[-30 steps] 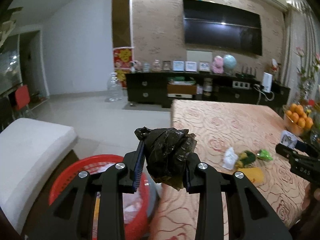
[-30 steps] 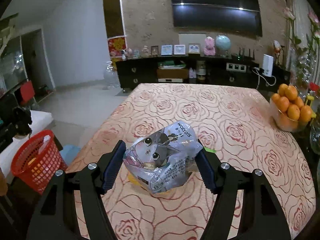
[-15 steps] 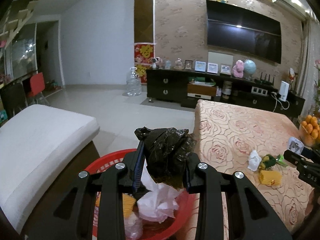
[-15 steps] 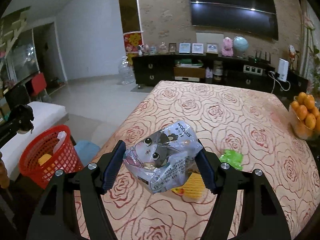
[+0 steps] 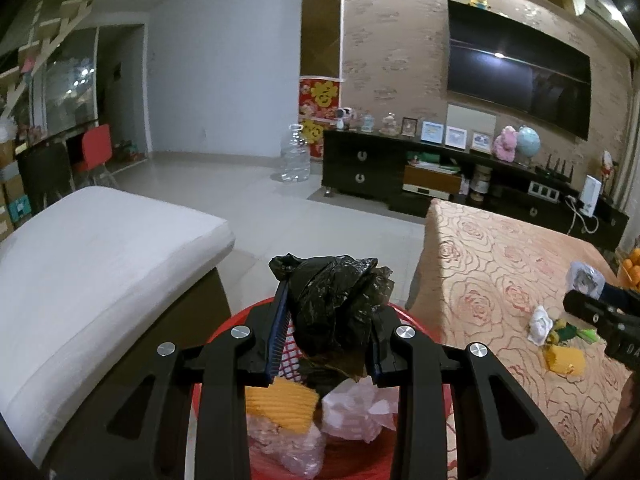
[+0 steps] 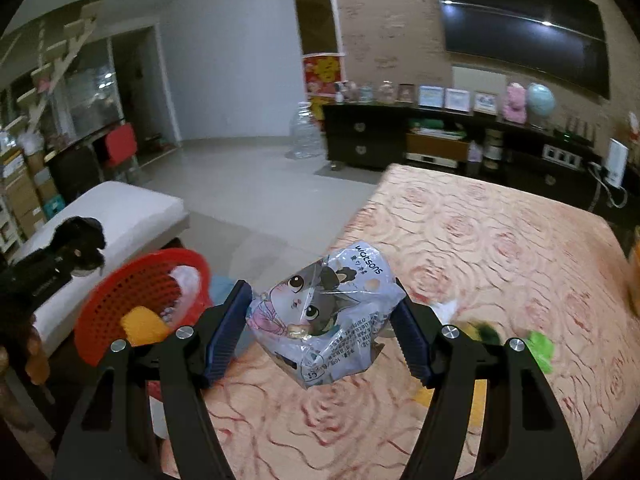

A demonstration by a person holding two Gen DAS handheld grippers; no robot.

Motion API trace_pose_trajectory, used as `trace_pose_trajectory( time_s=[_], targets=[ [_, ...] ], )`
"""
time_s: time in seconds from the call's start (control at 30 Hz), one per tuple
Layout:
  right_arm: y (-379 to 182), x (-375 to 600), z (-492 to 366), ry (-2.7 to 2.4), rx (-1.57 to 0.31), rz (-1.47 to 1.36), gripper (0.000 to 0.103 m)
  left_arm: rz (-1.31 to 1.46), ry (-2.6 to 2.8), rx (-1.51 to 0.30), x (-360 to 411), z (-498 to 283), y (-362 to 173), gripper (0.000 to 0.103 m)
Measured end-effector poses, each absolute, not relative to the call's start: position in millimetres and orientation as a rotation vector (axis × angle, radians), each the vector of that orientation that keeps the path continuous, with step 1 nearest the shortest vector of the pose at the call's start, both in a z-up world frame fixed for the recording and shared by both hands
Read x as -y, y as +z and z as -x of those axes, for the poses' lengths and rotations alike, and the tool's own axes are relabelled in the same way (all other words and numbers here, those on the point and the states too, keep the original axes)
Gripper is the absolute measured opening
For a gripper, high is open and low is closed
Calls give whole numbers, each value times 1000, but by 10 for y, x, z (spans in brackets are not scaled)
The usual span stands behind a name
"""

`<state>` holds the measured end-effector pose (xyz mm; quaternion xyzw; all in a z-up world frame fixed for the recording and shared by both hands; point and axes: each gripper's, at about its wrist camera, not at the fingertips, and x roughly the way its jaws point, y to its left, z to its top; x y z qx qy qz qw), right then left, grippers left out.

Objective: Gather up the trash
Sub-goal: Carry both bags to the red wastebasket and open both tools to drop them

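My left gripper [image 5: 326,322] is shut on a crumpled black plastic bag [image 5: 334,304] and holds it above the red basket [image 5: 416,322], which holds a yellow wrapper [image 5: 282,404] and clear plastic. My right gripper [image 6: 320,324] is shut on a cat-print Watsons packet [image 6: 320,320] above the table's left edge, right of the red basket [image 6: 132,292]. The left gripper with the black bag [image 6: 80,246] shows at far left in the right wrist view. White, green and yellow trash [image 5: 560,336] lies on the table.
The rose-patterned table [image 5: 500,264] stands right of the basket. A white cushioned bench [image 5: 92,248] lies left of it. A TV cabinet [image 5: 400,168] and a water jug [image 5: 296,156] stand at the far wall. A bowl of oranges [image 5: 632,264] sits at the table's right edge.
My left gripper has carried the black bag leftward off the table to over the red basket. My right gripper has moved left with the packet toward the table's edge and basket.
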<state>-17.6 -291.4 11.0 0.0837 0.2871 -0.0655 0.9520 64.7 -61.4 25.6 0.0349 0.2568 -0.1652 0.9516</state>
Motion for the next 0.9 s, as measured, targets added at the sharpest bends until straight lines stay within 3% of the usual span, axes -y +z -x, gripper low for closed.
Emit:
trace_pose_trajectory(
  time_s=[0.33,0.9],
  targets=[
    [444,2452,-338,127,-567,-162,66,-71,-279,-568,487,-826,149,30],
    [87,1959,-705,288,-697,-186,68,-141,-241,-730,435,-1034,-224,31]
  ],
)
